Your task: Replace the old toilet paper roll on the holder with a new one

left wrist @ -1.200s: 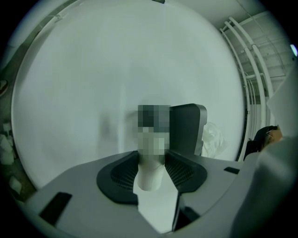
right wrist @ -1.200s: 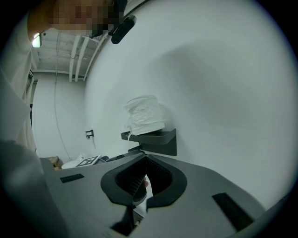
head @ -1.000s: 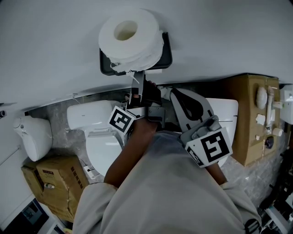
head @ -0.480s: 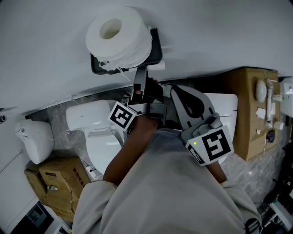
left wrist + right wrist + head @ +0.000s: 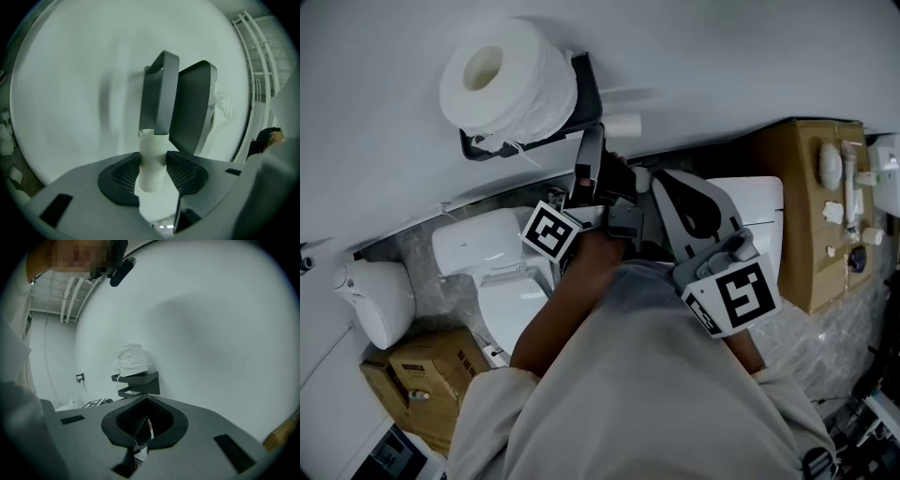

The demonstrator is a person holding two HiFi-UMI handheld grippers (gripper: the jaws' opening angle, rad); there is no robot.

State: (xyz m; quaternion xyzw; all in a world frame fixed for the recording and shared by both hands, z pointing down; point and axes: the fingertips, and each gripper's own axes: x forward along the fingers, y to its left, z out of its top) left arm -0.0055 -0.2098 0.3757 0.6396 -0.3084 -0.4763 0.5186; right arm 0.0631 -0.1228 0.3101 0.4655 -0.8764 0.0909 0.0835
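clamping cardboard tube (image 5: 151, 152) upright between jaws of left gripper (image 5: 152, 171), just beside holder (image 5: 192, 108); right gripper (image 5: 142, 427) pressed closed, empty.

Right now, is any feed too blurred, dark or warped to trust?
Head view: dim and grey, yet sharp; the toilet paper roll reads clearly. Left gripper view: heavy fisheye bend, black corners, cardboard tube crisp. Right gripper view: same fisheye, that roll small and soft.

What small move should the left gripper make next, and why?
Probably draw the left gripper back, pulling the empty cardboard tube clear of the holder arm. Its jaws grip the tube, whose end sits just at the arm; the full roll waits on the shelf.
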